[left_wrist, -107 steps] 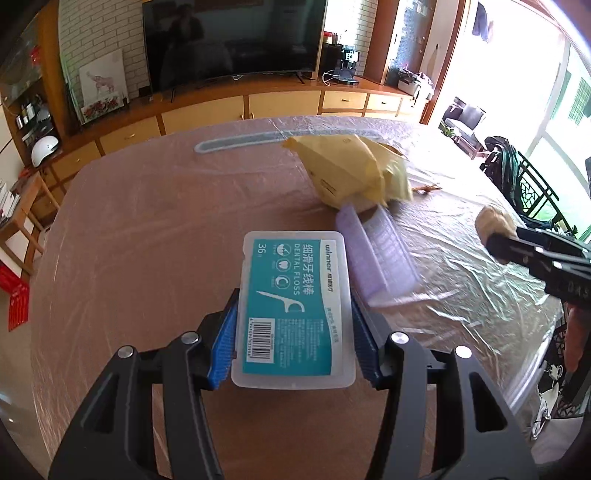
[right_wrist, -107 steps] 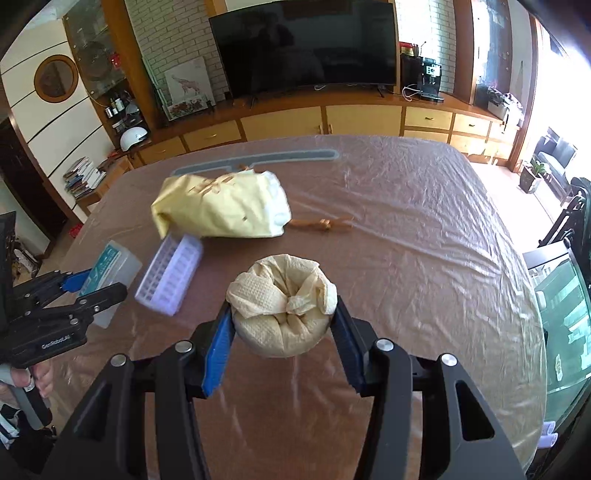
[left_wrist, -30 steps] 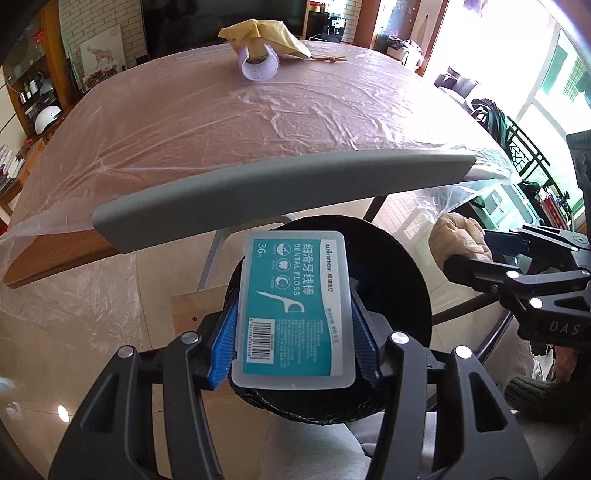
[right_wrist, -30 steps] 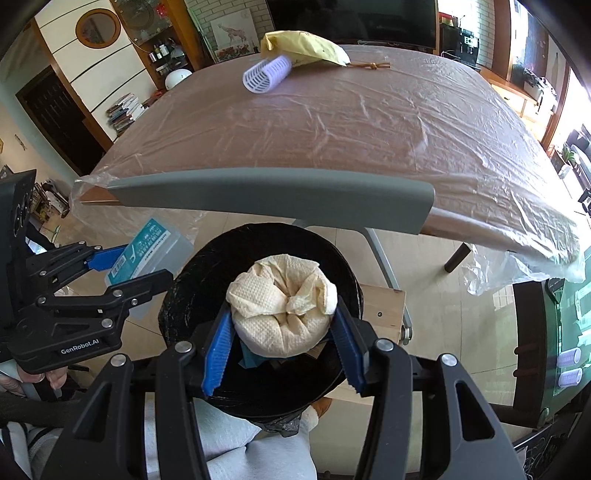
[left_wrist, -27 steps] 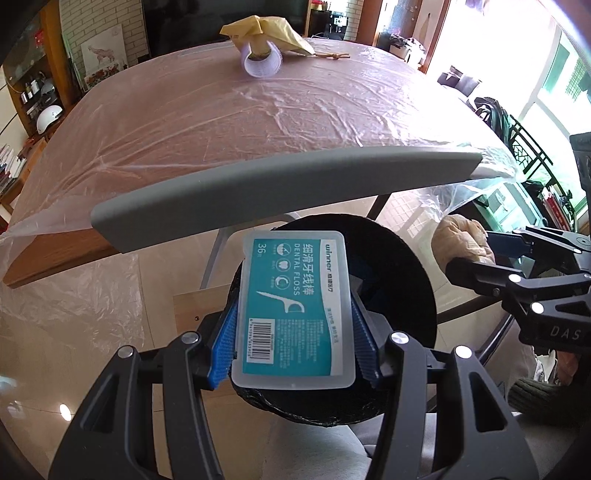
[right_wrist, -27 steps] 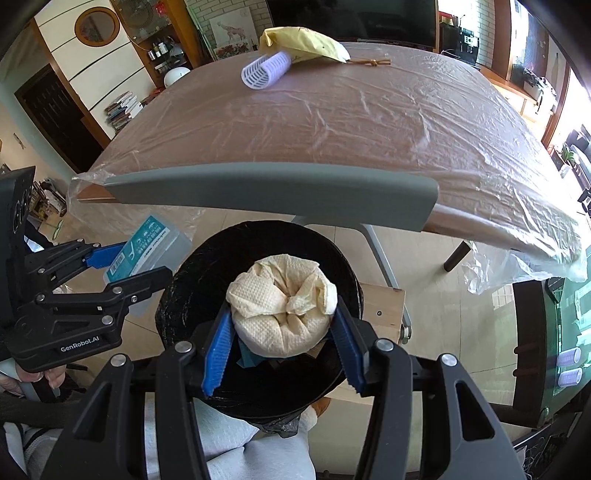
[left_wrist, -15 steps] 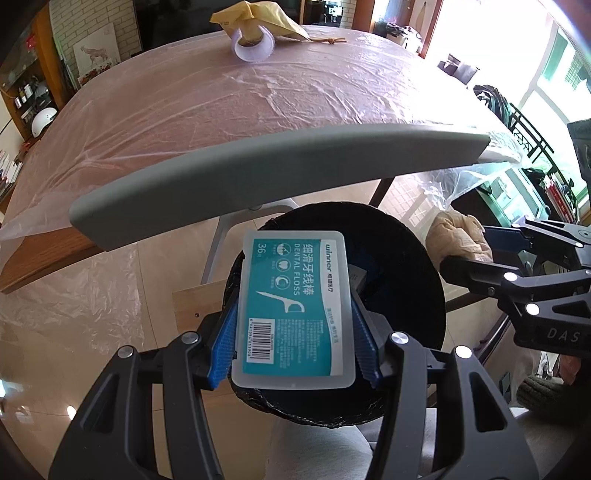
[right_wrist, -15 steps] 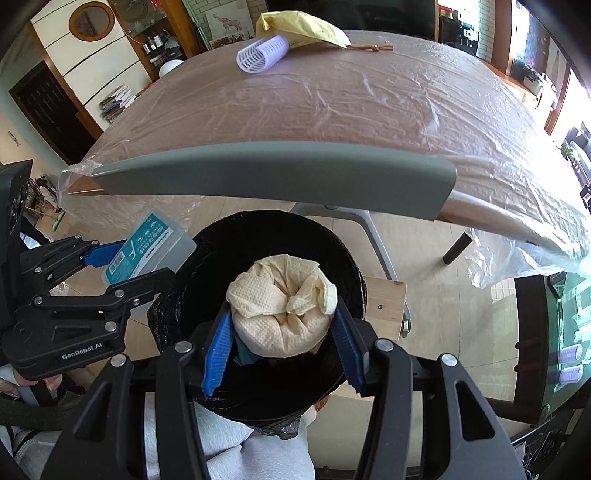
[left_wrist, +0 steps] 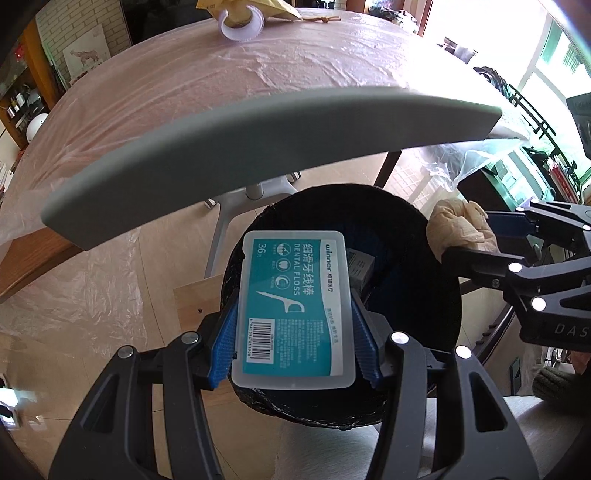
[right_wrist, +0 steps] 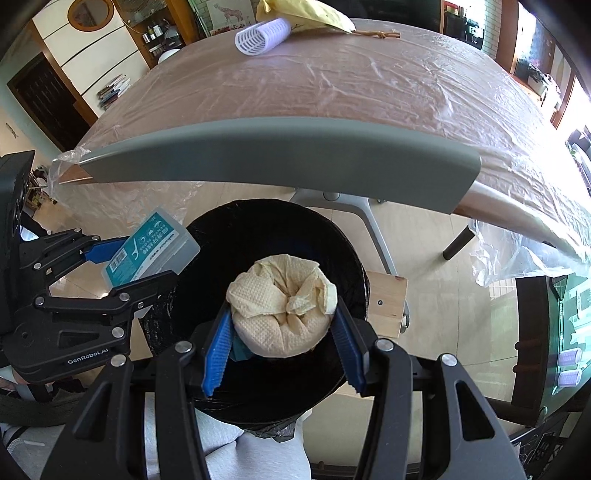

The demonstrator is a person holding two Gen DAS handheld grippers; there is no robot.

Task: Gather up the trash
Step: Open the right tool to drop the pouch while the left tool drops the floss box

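Note:
My left gripper [left_wrist: 295, 325] is shut on a clear dental floss box with a teal label [left_wrist: 295, 306] and holds it over the mouth of a black-lined trash bin [left_wrist: 417, 229]. My right gripper [right_wrist: 282, 325] is shut on a crumpled beige paper towel wad [right_wrist: 282, 306] and holds it above the same bin [right_wrist: 221, 236]. The floss box also shows in the right wrist view [right_wrist: 151, 254], at the bin's left rim. The wad shows in the left wrist view [left_wrist: 458, 232], at the bin's right rim. Some trash lies inside the bin, mostly hidden.
A grey chair back [left_wrist: 258, 147] arches between the bin and the plastic-covered table [right_wrist: 351, 81]. A white hair roller [right_wrist: 264, 35], a yellow bag [right_wrist: 303, 14] and a brown twig [right_wrist: 376, 34] lie at the table's far end. A wooden block [right_wrist: 386, 306] stands beside the bin.
Both grippers carried their loads from the table to above the bin. Over the last second both moved slightly closer over its mouth, still holding.

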